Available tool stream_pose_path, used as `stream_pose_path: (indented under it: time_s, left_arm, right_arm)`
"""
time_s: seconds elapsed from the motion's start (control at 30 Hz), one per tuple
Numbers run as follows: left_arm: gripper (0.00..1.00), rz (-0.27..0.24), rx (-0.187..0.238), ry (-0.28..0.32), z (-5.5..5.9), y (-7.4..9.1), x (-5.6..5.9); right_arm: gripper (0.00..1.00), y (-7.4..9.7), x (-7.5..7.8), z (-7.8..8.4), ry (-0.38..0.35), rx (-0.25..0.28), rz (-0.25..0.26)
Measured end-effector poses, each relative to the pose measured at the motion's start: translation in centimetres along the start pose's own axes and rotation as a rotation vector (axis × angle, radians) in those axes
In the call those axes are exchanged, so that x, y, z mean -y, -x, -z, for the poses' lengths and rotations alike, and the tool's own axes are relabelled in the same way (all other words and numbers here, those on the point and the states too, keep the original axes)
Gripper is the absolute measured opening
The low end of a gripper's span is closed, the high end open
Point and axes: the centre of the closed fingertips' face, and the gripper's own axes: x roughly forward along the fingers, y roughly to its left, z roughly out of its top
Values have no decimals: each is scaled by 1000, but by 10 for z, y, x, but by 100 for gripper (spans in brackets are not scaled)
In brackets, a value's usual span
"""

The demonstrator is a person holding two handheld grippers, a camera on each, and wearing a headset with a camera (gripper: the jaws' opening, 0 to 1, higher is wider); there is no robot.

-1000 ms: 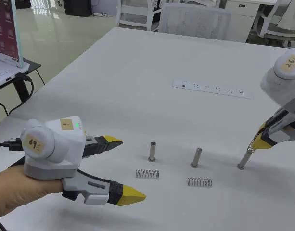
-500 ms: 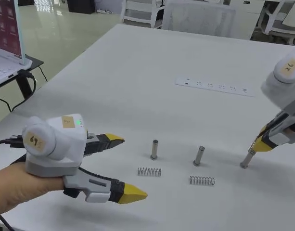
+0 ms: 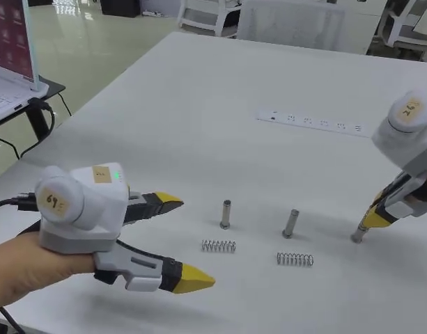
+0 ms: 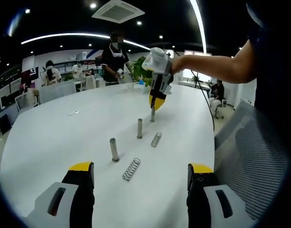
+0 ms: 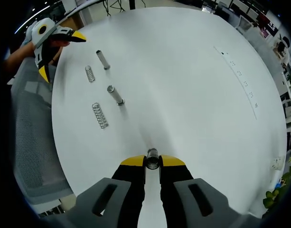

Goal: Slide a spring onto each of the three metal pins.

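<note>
Three metal pins stand in a row on the white table: left pin (image 3: pixel 226 213), middle pin (image 3: pixel 291 223), right pin (image 3: pixel 358 234). My right gripper (image 3: pixel 375 218) is shut on a spring (image 5: pixel 152 160) and holds it down over the right pin, whose top shows inside the coil between the yellow tips. Two loose springs lie flat in front of the pins, one (image 3: pixel 219 245) by the left pin, one (image 3: pixel 294 259) by the middle pin. My left gripper (image 3: pixel 180 241) hovers open to the left of them, nothing between its fingers. The left gripper view shows the pins (image 4: pixel 114 149), (image 4: pixel 140 128) and springs (image 4: pixel 131 169).
A white power strip (image 3: pixel 312 123) lies flat further back on the table. A laptop (image 3: pixel 8 56) sits on a side stand at the far left. Chairs stand beyond the table's far edge. People stand in the background of the left gripper view.
My right gripper has lowered with the spring, which now sits further down over the right pin. The left gripper has held its place; the head view shifted slightly.
</note>
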Motion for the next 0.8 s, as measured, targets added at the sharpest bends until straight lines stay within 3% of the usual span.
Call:
stream_pose_path:
  time_s: [0.8]
  left_arm:
    - [76, 9, -7, -1, 1, -1, 1]
  right_arm:
    - [9, -16, -14, 14, -6, -37, -28]
